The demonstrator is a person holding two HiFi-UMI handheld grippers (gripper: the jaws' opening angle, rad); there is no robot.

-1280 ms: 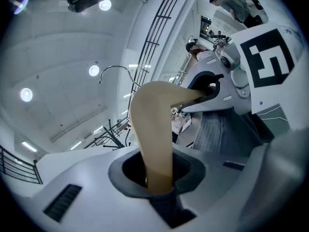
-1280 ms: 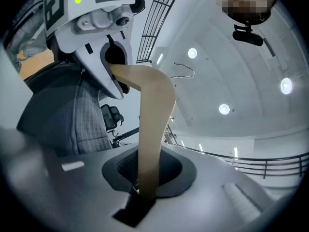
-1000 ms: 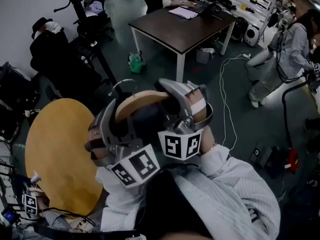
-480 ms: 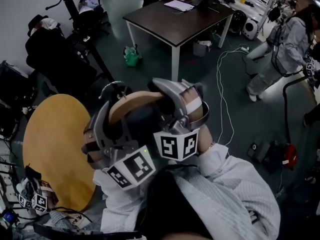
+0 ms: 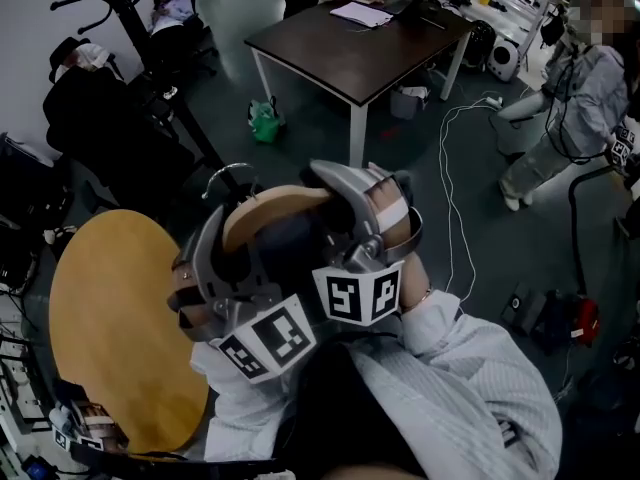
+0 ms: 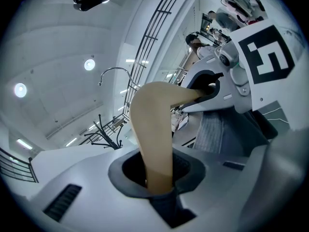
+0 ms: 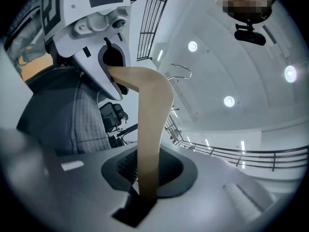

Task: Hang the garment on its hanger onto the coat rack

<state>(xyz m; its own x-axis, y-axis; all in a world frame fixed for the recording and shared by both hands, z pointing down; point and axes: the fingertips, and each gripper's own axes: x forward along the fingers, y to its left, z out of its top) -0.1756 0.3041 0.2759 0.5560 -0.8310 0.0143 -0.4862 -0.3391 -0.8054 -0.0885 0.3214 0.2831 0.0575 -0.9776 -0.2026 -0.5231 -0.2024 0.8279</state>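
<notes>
Wooden and curved, the hanger [image 5: 272, 200] is held up in front of the person, well apart from the coat rack [image 5: 128, 16]. Its metal hook [image 5: 225, 175] is on the side toward that rack. The left gripper [image 6: 158, 177] clamps narrowly on one arm of it. The right gripper [image 7: 146, 180] pinches the other arm; its jaws have just been opening a little, with the wood between them and both pads pressing on it. A dark garment [image 5: 288, 240] drapes from the hanger, equally far from the rack.

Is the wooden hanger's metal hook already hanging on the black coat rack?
No, in the head view the hanger with its hook is in free air, well apart from the coat rack.
</notes>
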